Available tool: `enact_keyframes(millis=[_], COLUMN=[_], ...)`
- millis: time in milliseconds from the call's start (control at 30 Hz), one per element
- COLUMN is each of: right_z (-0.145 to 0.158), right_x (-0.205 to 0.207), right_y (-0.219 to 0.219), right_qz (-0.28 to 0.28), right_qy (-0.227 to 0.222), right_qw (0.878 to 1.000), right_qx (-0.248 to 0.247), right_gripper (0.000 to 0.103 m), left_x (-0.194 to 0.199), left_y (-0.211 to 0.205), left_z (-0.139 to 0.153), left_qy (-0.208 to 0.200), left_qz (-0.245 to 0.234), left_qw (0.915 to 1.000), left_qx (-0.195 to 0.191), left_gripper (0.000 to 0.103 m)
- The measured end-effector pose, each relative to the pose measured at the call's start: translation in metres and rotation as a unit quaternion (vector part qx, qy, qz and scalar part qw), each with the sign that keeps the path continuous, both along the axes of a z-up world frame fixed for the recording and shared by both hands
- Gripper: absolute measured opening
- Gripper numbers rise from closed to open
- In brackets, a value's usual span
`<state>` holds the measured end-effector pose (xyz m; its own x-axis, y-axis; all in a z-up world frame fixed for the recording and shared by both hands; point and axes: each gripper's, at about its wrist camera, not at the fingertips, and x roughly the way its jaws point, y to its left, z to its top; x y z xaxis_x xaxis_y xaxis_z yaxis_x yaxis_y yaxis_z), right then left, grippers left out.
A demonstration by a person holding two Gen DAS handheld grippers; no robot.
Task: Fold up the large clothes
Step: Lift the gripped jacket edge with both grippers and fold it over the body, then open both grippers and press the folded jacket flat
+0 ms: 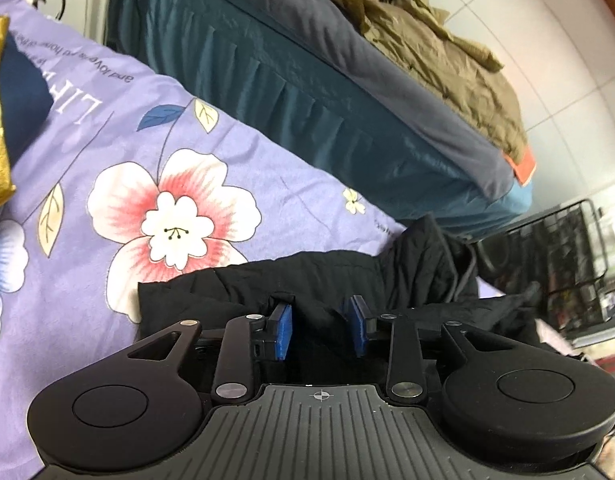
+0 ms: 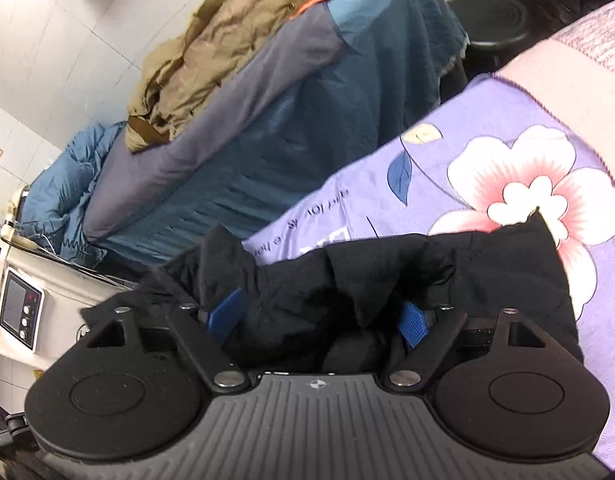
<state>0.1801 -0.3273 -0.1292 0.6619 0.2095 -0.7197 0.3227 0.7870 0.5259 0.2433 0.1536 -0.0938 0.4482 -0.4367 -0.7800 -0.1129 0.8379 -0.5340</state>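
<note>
A black garment point(image 1: 327, 276) lies bunched on a purple flowered bedsheet point(image 1: 235, 152). In the left wrist view my left gripper point(image 1: 319, 330) hangs just over it, blue pads point(image 1: 281, 332) apart, with dark cloth in the gap and neither pad pressing on it. In the right wrist view the same black garment point(image 2: 467, 264) is heaped on the bedsheet point(image 2: 487, 120). My right gripper point(image 2: 319, 318) stands wide open over the heap, and folds of cloth rise between its blue pads point(image 2: 413, 324) without being pinched.
A second bed point(image 1: 307, 92) with a teal skirt and grey blanket stands beyond, an olive jacket point(image 1: 439, 48) piled on it. A black wire rack point(image 1: 567, 264) is at the right. A black stool point(image 2: 491, 20) and a white appliance point(image 2: 19, 308) border the bed.
</note>
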Motion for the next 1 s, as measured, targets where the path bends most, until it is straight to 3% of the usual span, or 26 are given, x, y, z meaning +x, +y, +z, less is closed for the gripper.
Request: enact_keyframes(millis=[33,67,167,267,367,467,567,700,800,900,933,1000], right_z=[0.004,0.008,0.022,0.035,0.052,0.067,0.076,0.065,0.041,0.026,0.027,0.038], right_x=[0.0,0.0,-0.004,-0.012,-0.022,-0.024,-0.019,-0.004,0.008,0.007,0.003,-0.003], right_y=[-0.001,-0.001,-0.006,-0.005,0.016,0.058,0.106,0.168,0.197,0.211,0.213,0.214], right_qz=[-0.001,-0.003,-0.018,-0.02,0.063,0.202,0.334,0.43,0.475,0.487,0.477,0.442], right_qy=[-0.002,-0.006,-0.025,-0.03,-0.058,-0.086,-0.11,-0.106,-0.055,-0.024,-0.032,-0.068], right_qw=[1.0,1.0,0.999,0.997,0.988,0.96,0.918,0.87,0.845,0.832,0.833,0.839], right_qx=[-0.008,-0.016,-0.031,-0.063,-0.126,-0.171,-0.183,-0.217,-0.24,-0.265,-0.28,-0.309], right_gripper=[0.084,0.084,0.087,0.087,0.087,0.087,0.089,0.089,0.069,0.023,0.015,0.014], left_x=[-0.001,-0.004,-0.017,-0.028,-0.045,-0.075,-0.11,-0.152,-0.176,-0.191,-0.194,-0.198], left_y=[0.003,0.007,0.021,0.037,0.029,0.006,-0.024,-0.065,-0.09,-0.101,-0.104,-0.113], left_z=[0.002,0.006,0.027,0.039,0.041,0.039,0.028,0.011,0.005,0.001,0.001,0.0], left_qy=[-0.002,-0.009,-0.054,-0.061,-0.057,-0.067,-0.065,-0.055,-0.055,-0.056,-0.057,-0.063], left_qz=[0.003,0.009,0.061,0.076,0.04,-0.004,-0.039,-0.099,-0.136,-0.157,-0.162,-0.177], left_qw=[1.0,0.9999,0.9931,0.9917,0.9924,0.9881,0.9872,0.9852,0.9794,0.9758,0.9743,0.97], left_qx=[-0.003,0.001,0.085,0.083,0.101,0.138,0.14,0.129,0.139,0.142,0.146,0.155], left_gripper=[0.079,0.101,0.103,0.103,0.103,0.103,0.103,0.103,0.103,0.103,0.103,0.103])
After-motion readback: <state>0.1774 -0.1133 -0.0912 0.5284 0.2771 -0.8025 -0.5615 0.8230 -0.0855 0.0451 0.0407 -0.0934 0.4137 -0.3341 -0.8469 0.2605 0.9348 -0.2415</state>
